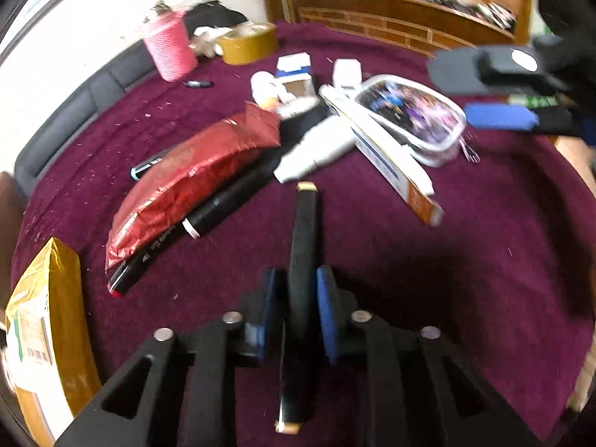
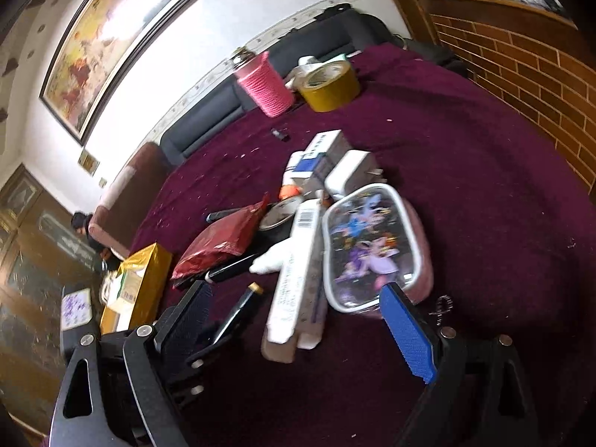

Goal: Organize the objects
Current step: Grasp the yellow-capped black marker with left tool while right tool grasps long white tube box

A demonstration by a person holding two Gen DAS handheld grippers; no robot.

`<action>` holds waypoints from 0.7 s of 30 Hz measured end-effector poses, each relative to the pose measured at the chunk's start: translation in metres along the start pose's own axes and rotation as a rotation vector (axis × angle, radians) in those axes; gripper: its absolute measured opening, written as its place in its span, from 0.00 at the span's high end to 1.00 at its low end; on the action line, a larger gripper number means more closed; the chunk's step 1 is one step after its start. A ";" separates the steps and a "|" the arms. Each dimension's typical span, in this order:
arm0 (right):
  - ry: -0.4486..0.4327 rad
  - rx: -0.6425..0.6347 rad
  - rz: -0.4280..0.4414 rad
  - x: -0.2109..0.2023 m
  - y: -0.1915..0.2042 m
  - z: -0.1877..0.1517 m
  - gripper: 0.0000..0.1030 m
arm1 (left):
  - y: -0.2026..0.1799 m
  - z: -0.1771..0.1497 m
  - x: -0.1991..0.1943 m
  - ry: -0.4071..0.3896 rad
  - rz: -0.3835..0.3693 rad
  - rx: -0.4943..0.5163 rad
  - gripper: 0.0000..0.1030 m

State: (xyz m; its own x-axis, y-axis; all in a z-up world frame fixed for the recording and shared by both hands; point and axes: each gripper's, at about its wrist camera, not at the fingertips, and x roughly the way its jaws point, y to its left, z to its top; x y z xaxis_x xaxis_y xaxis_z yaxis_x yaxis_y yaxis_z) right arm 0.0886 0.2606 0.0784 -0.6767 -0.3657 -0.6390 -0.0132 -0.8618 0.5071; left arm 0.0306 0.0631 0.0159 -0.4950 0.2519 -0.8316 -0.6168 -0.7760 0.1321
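The left gripper [image 1: 301,298] clamps a black marker [image 1: 303,246] above the maroon cloth [image 1: 447,260], its tan-capped tip pointing straight ahead; the right gripper [image 2: 294,320] gapes wide, blue pads ribbed.

We are looking at a deep-pile, matt maroon tablecloth [image 1: 428,268], flecked with lint. The red pouch [image 1: 193,178] is gleaming like crinkled foil. The black marker [image 1: 303,257] is showing smooth, slightly glossy plastic between ribbed blue pads [image 1: 327,313]. The pencil case [image 2: 368,246] is shining glossy clear plastic; the gold box [image 2: 143,283] is glinting metallic.
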 end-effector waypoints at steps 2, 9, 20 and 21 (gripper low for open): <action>0.008 -0.033 -0.018 -0.001 0.010 -0.002 0.08 | 0.003 -0.001 -0.001 -0.005 -0.024 -0.044 0.85; 0.096 -0.121 -0.088 0.026 0.029 -0.005 0.10 | 0.027 -0.024 -0.026 -0.040 -0.114 -0.202 0.87; 0.150 -0.216 -0.414 0.081 0.059 0.007 0.67 | 0.060 -0.063 -0.085 -0.153 -0.156 -0.336 0.86; 0.154 -0.221 -0.435 0.083 0.060 0.007 0.70 | 0.062 -0.066 -0.086 -0.156 -0.164 -0.347 0.86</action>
State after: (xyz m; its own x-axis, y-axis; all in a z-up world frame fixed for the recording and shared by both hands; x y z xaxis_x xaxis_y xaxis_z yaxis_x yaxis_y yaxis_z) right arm 0.0265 0.1815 0.0598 -0.5269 0.0103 -0.8499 -0.1023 -0.9934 0.0514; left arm 0.0756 -0.0447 0.0604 -0.5105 0.4519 -0.7315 -0.4652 -0.8607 -0.2070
